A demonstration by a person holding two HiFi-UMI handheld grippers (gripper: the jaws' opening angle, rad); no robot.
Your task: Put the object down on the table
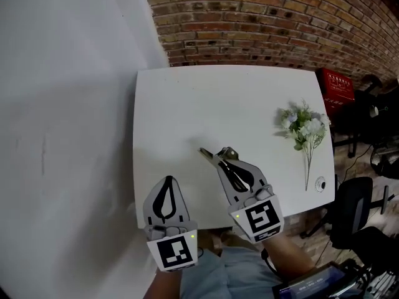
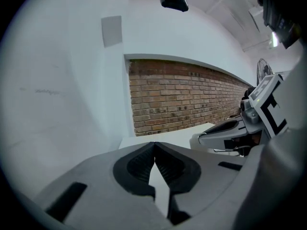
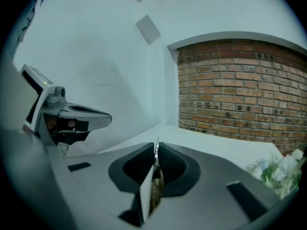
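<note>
A thin flat metal object (image 1: 207,154) sticks out to the left of my right gripper's (image 1: 223,158) tips, just above the white table (image 1: 206,98). In the right gripper view the object (image 3: 156,153) stands edge-on between the pads, and the right gripper (image 3: 156,146) is shut on it. My left gripper (image 1: 168,180) hovers at the table's near left edge. In its own view the left gripper (image 2: 154,145) is shut, tips touching, with nothing between them. The right gripper (image 2: 230,131) shows at that view's right.
A bunch of white artificial flowers (image 1: 303,126) lies on the table's right side, with a small round thing (image 1: 320,184) near its stem end. A brick wall (image 1: 268,17) runs behind the table. A red box (image 1: 336,86) and a black chair (image 1: 352,204) stand right of it.
</note>
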